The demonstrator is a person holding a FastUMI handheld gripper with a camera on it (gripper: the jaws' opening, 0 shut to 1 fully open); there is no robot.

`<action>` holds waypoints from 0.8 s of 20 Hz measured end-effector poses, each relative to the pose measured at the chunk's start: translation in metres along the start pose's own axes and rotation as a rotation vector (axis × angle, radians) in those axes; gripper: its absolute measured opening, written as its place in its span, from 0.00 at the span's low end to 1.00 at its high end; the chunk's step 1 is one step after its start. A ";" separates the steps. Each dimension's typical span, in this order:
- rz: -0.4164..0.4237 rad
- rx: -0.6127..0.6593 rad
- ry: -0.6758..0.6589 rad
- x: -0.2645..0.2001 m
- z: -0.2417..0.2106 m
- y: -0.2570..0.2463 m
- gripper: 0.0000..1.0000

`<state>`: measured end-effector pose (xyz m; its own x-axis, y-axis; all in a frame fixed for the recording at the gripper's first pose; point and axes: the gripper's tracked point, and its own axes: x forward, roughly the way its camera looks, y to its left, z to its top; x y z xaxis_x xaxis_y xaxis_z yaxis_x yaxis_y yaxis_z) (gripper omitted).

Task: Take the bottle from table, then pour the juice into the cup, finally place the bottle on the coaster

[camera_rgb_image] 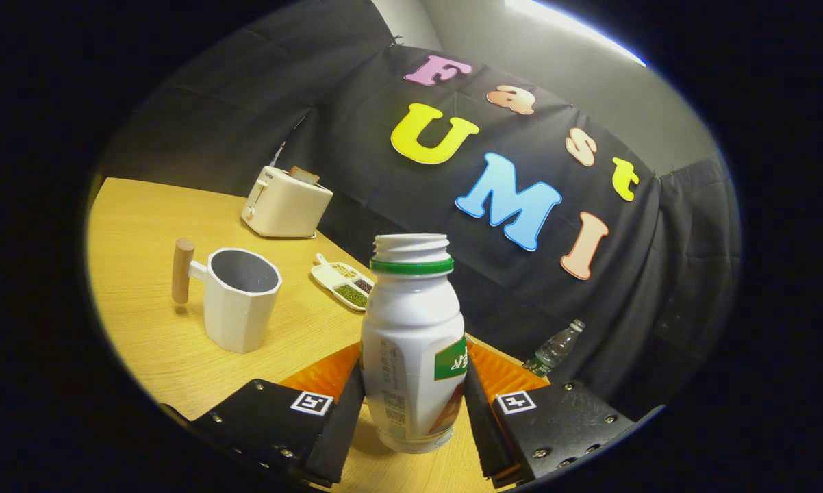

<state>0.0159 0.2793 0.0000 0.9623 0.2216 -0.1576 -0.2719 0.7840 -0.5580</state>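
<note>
- The gripper [411,404] was clamped on the white bottle [412,342], both fingers pressed against its lower sides.
- The bottle stood upright and uncapped, its base on or just above the desk [144,226]; contact could not be confirmed.
- An orange coaster [329,373] lay directly behind the bottle, near the desk's far edge.
- The white cup [240,298], with a wooden handle, stood apart to the left.
- Beyond the cup: a divided dish [343,277] of beans and a toaster [286,203] at the far edge.
- A clear plastic bottle [555,349] stood off the desk's edge.
</note>
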 end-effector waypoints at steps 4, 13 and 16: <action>0.011 -0.090 -0.008 0.008 0.011 0.009 0.72; 0.067 -0.276 0.024 0.025 0.012 0.034 0.72; 0.063 -0.329 0.028 0.029 0.014 0.037 0.72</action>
<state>0.0340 0.3233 -0.0140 0.9445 0.2441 -0.2198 -0.3206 0.5394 -0.7787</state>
